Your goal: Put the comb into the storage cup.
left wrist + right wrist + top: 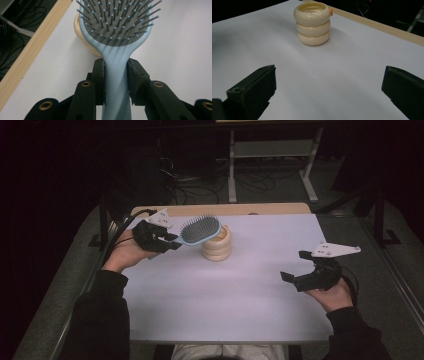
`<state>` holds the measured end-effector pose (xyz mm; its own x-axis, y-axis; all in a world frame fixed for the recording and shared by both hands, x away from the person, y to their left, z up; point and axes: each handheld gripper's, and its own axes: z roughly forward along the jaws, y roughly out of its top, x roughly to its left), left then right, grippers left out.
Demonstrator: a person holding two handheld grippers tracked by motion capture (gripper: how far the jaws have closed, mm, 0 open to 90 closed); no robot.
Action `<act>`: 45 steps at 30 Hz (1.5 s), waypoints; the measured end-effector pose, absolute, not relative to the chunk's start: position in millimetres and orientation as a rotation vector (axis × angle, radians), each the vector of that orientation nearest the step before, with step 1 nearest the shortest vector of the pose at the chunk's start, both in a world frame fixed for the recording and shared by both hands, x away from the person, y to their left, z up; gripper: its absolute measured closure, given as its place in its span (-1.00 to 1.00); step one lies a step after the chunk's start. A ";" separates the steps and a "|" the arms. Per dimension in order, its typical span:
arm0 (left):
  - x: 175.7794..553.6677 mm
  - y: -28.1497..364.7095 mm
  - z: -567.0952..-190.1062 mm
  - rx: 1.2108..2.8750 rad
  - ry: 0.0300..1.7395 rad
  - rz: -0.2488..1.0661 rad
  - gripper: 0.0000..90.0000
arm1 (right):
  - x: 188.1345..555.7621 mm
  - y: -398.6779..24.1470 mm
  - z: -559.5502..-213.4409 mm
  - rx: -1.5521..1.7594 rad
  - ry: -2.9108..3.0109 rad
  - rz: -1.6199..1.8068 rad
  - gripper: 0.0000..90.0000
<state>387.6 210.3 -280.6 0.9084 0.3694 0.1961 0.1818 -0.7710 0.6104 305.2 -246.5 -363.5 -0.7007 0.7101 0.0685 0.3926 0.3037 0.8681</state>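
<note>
While the hairbrush hangs in the air, these lines tell where each thing is.

Left gripper [167, 241]: near the far left corner of the table [210, 305], its jaws pinching the hairbrush's handle from both sides, as the left gripper view shows close up.

Hairbrush [200, 229]: pale blue, bristles facing up and toward the camera, lifted off the table with its head over the holder's mouth.

Holder [217, 245]: a cream cup shaped like three stacked rings, upright near the table's far edge, left of centre.

Right gripper [309, 271]: near the right edge, jaws spread wide, nothing between them.

Step in hand: likely carrying the hairbrush to the holder.

Next move: probably tipping the hairbrush upright so one end can go down into the holder without knocking it.
</note>
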 end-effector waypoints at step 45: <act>384.4 170.9 -285.9 2.348 0.326 0.546 0.56 | 377.7 -152.4 -277.2 0.808 2.378 1.437 -1.00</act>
<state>384.4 170.9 -285.9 0.8798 0.3739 0.2936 0.0816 -0.7272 0.6816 377.7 -152.4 -277.2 -0.8159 0.5738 0.0713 0.3299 0.3607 0.8724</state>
